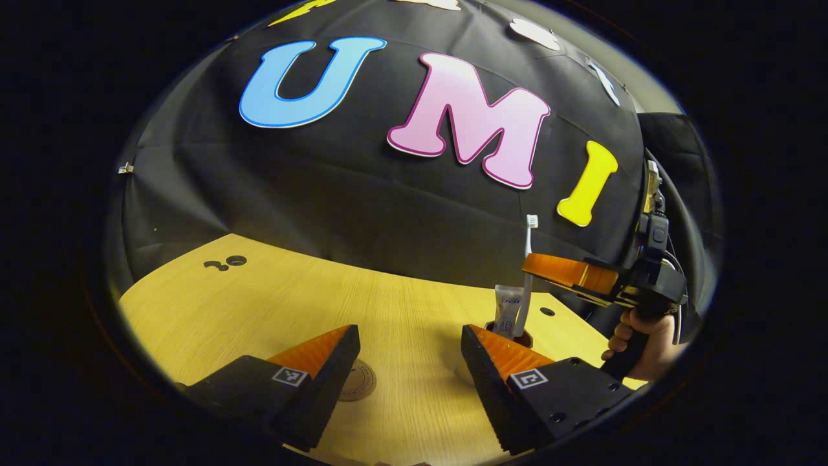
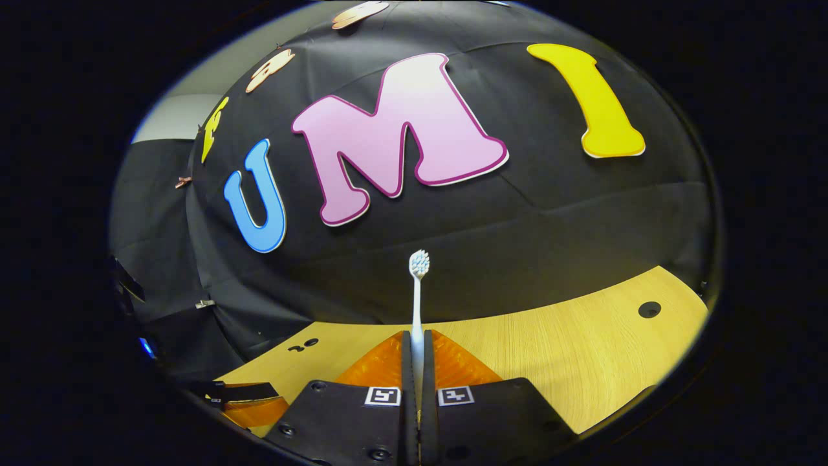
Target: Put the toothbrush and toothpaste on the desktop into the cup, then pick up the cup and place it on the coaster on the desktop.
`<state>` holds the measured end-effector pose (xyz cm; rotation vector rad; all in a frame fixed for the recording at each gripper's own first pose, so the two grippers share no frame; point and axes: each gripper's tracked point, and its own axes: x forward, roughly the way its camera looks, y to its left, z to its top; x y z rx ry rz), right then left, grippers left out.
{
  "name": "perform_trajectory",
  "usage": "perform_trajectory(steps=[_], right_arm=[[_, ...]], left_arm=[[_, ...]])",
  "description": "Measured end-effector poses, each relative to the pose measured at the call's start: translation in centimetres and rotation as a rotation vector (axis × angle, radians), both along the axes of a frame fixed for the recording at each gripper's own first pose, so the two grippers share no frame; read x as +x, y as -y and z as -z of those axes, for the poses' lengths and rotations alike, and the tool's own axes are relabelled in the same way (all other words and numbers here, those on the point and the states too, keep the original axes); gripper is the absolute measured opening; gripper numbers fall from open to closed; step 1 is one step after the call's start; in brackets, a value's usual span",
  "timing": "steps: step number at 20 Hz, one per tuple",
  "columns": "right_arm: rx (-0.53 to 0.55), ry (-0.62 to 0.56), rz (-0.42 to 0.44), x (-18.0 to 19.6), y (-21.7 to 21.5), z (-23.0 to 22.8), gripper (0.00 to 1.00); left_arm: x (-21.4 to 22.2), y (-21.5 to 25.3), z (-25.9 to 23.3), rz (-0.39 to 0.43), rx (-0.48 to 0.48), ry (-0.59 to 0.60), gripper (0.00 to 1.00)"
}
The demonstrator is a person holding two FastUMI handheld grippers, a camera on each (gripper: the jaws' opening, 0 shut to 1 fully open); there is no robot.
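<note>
A white toothbrush (image 1: 528, 259) stands upright, bristles up, with my right gripper (image 1: 537, 266) shut on its handle; its lower end reaches down into the cup (image 1: 525, 338). The toothpaste tube (image 1: 507, 309) stands in that cup beside it. The cup is mostly hidden behind one finger of my left gripper (image 1: 409, 333), which stands open just in front of it with nothing between its fingers. A round coaster (image 1: 359, 382) lies on the wooden desktop (image 1: 401, 298), partly behind the other finger. In the right gripper view the toothbrush (image 2: 418, 304) rises from my right gripper (image 2: 417, 338).
A hand (image 1: 643, 349) holds the right gripper's grip at the desk's right edge. Small dark holes (image 1: 235, 260) mark the desktop's far left, another hole (image 1: 547, 311) lies behind the cup. The black cloth wall closes the back. The left gripper (image 2: 242, 396) shows low on the left.
</note>
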<state>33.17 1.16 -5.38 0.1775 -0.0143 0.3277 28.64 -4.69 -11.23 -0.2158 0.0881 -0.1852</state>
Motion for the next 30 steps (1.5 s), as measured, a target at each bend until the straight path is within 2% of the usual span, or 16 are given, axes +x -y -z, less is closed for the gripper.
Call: perform_trajectory(steps=[5,8,13,16,17,18,19,20,21,23,24,25,26,30], right_arm=[[-0.071,0.062,-0.012,-0.9,-1.4,1.7,0.06],[-0.110,0.108,0.029,-1.6,-1.0,2.8,0.06],[-0.170,0.110,0.005,-2.8,-1.8,4.5,0.11],[-0.171,0.100,-0.004,-3.5,-1.8,4.8,0.12],[-0.164,0.088,-0.005,-3.8,-1.8,5.0,0.16],[-0.158,0.081,-0.008,-4.2,-1.6,5.0,0.34],[-0.157,0.077,-0.005,-4.5,-1.5,5.0,0.45],[-0.159,0.071,-0.001,-4.8,-1.1,4.7,0.64],[-0.159,0.065,0.008,-4.9,-0.9,4.7,0.77],[-0.138,0.035,0.021,-5.5,-0.7,4.4,0.80],[-0.127,0.015,0.029,-5.9,-0.7,4.3,0.89],[-0.122,-0.010,0.042,-6.0,-0.5,4.4,0.88],[-0.119,-0.037,0.053,-6.2,-0.5,4.5,0.97],[-0.123,-0.190,0.100,-6.6,0.0,5.6,0.97]], left_arm=[[-0.5,0.4,1.4,-0.007,0.012,-0.018,0.98],[-0.6,0.9,2.0,-0.001,0.005,-0.021,0.97],[-1.3,1.3,3.2,0.003,0.009,-0.042,0.97],[-2.1,1.2,4.2,0.001,0.004,-0.059,0.97],[-2.4,1.2,4.4,-0.002,0.002,-0.069,0.97],[-2.8,1.1,4.5,-0.005,-0.003,-0.075,0.97],[-3.1,1.0,4.5,-0.007,-0.010,-0.078,0.98],[-3.7,0.8,4.7,-0.012,-0.015,-0.083,0.98],[-4.3,0.6,5.1,-0.017,-0.019,-0.092,0.98],[-5.4,0.0,5.7,-0.024,-0.034,-0.116,0.98],[-5.9,-0.3,5.9,-0.025,-0.046,-0.130,0.98],[-6.4,-0.5,6.3,-0.026,-0.057,-0.141,0.98],[-6.9,-0.9,6.5,-0.027,-0.059,-0.153,0.98],[-8.6,-2.9,6.5,-0.052,-0.042,-0.170,0.98]])
